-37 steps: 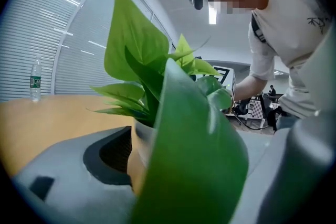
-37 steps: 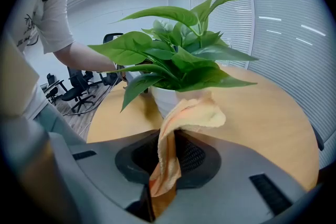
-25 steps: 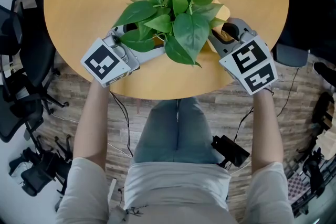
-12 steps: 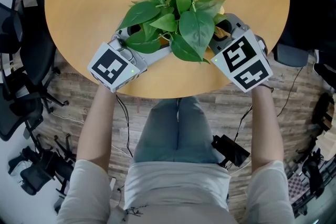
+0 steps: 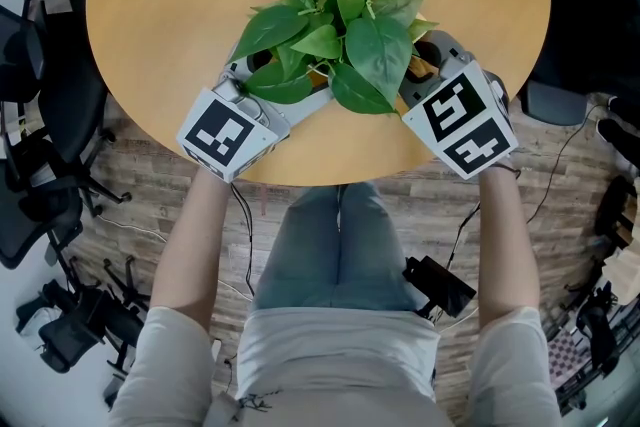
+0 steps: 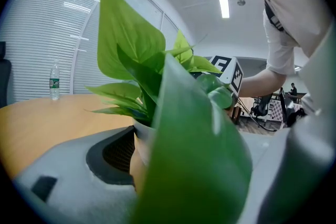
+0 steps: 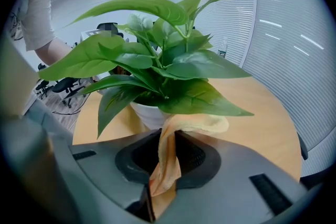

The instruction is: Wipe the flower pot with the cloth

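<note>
The white round flower pot (image 6: pixel 143 136) is clasped in the wide-spread left gripper (image 5: pixel 275 85), and a crumpled yellow-orange cloth (image 7: pixel 197 122) is pinched by the closed right gripper (image 7: pixel 167 150).

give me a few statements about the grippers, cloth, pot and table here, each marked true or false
1. The right gripper is shut on the cloth. True.
2. The flower pot is black. False: it is white.
3. The flower pot stands between the left gripper's jaws. True.
4. The table is square. False: its wooden top is round.
5. The cloth is blue. False: it is yellow-orange.
</note>
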Demonstrator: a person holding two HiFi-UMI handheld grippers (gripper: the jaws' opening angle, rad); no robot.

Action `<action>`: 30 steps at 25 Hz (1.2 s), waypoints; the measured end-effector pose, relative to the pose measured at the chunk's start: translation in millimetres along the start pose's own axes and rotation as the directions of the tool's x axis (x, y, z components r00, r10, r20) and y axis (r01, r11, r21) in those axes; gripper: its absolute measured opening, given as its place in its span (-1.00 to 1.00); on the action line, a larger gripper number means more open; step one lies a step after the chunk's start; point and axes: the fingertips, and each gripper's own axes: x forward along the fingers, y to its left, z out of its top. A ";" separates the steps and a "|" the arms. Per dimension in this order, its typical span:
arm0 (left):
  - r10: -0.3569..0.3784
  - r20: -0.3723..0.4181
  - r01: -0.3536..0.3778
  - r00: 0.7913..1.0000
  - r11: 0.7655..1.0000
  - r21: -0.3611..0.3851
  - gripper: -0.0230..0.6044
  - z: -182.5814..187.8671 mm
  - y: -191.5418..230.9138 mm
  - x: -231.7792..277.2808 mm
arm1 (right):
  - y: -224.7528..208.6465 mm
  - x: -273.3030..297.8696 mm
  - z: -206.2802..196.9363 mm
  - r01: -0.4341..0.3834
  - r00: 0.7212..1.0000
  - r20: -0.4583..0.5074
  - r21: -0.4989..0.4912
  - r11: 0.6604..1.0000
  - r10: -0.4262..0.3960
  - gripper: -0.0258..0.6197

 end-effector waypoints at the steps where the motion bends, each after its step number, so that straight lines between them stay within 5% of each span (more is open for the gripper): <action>1: 0.004 -0.002 -0.004 1.000 1.000 0.001 0.35 0.0 -0.4 0.6 | 0.4 -0.3 -0.5 0.000 1.000 -0.002 0.001 1.000 0.000 -0.74; 30: 0.225 -0.027 -0.226 0.974 0.973 -0.053 0.33 -0.6 -4.7 4.1 | 23.4 -7.6 -6.8 -0.019 1.000 -0.010 0.011 1.000 0.019 -0.75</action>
